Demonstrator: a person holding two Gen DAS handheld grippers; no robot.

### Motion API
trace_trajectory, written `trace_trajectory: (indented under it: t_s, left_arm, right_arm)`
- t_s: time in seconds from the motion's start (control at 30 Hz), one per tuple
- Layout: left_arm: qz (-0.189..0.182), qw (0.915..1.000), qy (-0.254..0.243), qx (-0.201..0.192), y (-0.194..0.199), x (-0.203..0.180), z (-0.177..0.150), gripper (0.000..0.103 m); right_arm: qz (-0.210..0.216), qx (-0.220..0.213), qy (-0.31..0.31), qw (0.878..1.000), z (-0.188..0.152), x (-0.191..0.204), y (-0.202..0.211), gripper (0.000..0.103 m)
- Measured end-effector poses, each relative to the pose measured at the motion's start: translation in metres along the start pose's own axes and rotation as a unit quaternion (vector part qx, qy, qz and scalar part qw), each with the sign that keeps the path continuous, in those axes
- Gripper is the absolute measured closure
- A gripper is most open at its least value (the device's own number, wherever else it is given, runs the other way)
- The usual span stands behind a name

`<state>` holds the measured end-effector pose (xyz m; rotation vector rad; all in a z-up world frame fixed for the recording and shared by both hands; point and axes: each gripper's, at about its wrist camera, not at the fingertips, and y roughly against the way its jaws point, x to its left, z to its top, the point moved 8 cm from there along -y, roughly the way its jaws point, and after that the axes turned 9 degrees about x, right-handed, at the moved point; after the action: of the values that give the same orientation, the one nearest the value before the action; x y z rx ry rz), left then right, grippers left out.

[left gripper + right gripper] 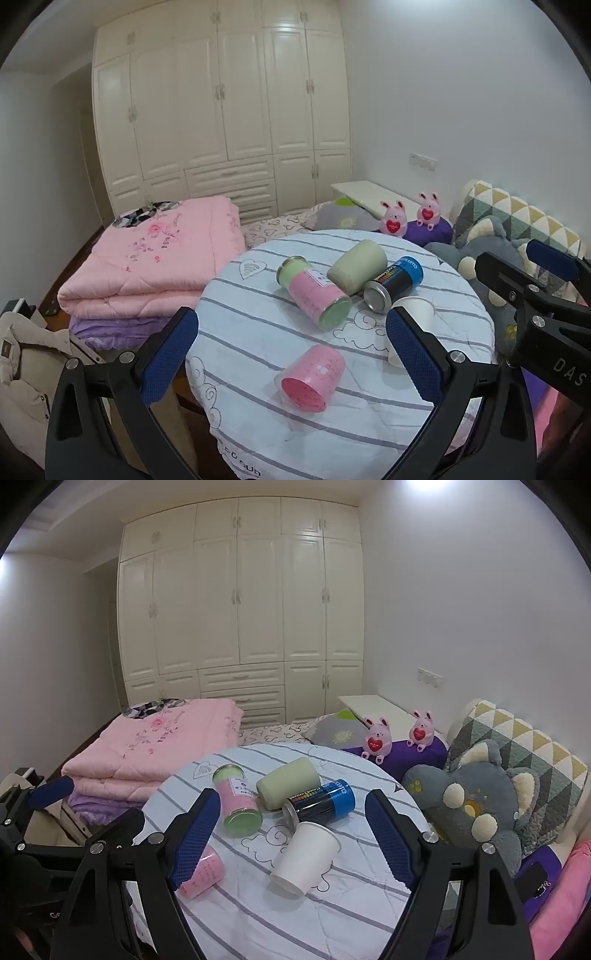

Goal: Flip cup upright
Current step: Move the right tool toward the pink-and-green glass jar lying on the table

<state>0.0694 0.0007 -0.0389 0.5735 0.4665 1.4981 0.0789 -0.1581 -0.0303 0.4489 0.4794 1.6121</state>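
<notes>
Table: we see a round table with a striped white cloth, set by the bed.
Pink cup: the pink cup lies on its side near us, apart from the rest.
White cup: the white cup lies tipped over, touching the can.
Far pile: a jar, a green cup and the can lie close together.
Left gripper: our left gripper is spread wide and holds nothing.
Right gripper: our right gripper is wide too, with nothing in it.
Room: a cream wardrobe, a folded pink quilt, two pink bunnies and a grey plush.
</notes>
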Motion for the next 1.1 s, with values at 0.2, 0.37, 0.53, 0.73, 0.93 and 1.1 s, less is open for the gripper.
trace_trajectory:
  t_s: [0.2,0.37,0.53,0.73,0.93,1.1]
  left_arm:
    - [-0.005,1.0000,0.002,0.005,-0.001,0.003,0.000,0.000]
    - [0.001,1.0000,0.008,0.006,-0.003,0.007,0.000,0.000]
    - [0.004,0.9999,0.012,0.006,-0.007,0.005,0.001,0.000]
    - [0.003,0.9999,0.014,0.006,-0.007,0.006,0.002,0.000]
    - [0.001,0.9998,0.014,0.011,-0.009,0.005,0.004,0.000]
    - [0.002,0.9998,0.016,0.013,-0.010,0.004,0.003,0.000]
  right_arm:
    - [-0.007,-0.001,0.002,1.000,0.000,-0.001,0.000,0.021]
    - [-0.022,-0.009,-0.005,1.000,0.002,-0.007,0.001,0.021]
    - [-0.027,-0.005,-0.010,1.000,0.001,-0.012,0.000,0.021]
    - [-0.031,0.005,-0.013,0.999,-0.003,-0.014,-0.003,0.021]
    - [-0.033,0.007,-0.014,0.999,-0.002,-0.012,-0.003,0.021]
    - [-0.034,0.012,-0.014,0.999,-0.002,-0.012,-0.005,0.021]
